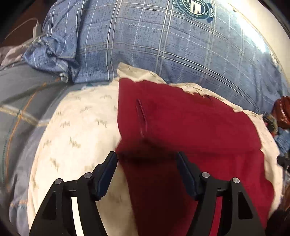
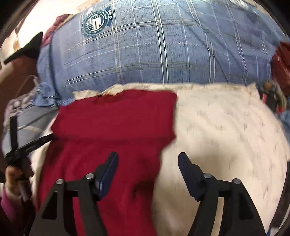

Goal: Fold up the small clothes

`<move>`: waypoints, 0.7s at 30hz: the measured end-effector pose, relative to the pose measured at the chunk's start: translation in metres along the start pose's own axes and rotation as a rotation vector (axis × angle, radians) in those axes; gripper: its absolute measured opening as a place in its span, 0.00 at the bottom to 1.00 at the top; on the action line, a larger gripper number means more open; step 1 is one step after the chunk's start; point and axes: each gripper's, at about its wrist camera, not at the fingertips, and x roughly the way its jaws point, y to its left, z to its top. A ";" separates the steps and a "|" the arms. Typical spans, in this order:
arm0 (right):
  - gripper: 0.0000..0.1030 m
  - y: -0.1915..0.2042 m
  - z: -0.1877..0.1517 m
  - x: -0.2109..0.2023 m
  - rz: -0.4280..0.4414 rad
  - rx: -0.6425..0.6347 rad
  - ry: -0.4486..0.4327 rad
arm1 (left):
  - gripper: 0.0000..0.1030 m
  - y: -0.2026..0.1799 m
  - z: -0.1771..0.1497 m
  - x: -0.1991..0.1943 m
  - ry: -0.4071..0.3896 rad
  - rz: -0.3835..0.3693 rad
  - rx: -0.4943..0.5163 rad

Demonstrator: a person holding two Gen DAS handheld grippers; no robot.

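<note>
Left tool (image 1: 147, 158) spread, nothing between its pads, hovering over the near part of the red cloth (image 1: 190, 130). Right tool (image 2: 148, 158) also spread and empty, above the cloth's right edge. From the right wrist view, the left tool (image 2: 27, 145) shows at the far left, held by a hand (image 2: 12, 177) in a pink sleeve (image 2: 7, 205). Red cloth lies folded, upper part doubled over, flat on a cream sheet (image 1: 76, 130) with small grey marks. Cream edge pokes out behind the cloth. Beyond it, a blue plaid blanket (image 1: 163, 45) with a round emblem (image 1: 194, 7). White cable (image 1: 36, 27) far left. Dark red item (image 2: 281, 61) at right edge, blurred.
</note>
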 end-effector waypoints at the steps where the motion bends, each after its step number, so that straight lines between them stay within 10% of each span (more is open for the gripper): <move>1: 0.68 -0.007 -0.013 -0.006 0.023 0.012 0.019 | 0.65 0.001 -0.006 -0.007 0.007 -0.018 -0.012; 16: 0.72 -0.026 -0.107 -0.021 0.202 0.052 0.123 | 0.65 0.000 -0.124 -0.100 0.152 -0.044 0.026; 18: 0.28 -0.023 -0.111 -0.021 0.212 0.050 0.109 | 0.65 -0.004 -0.136 -0.107 0.175 -0.054 0.039; 21: 0.08 -0.018 -0.117 -0.020 0.161 0.001 0.112 | 0.65 -0.013 -0.146 -0.110 0.182 -0.035 0.069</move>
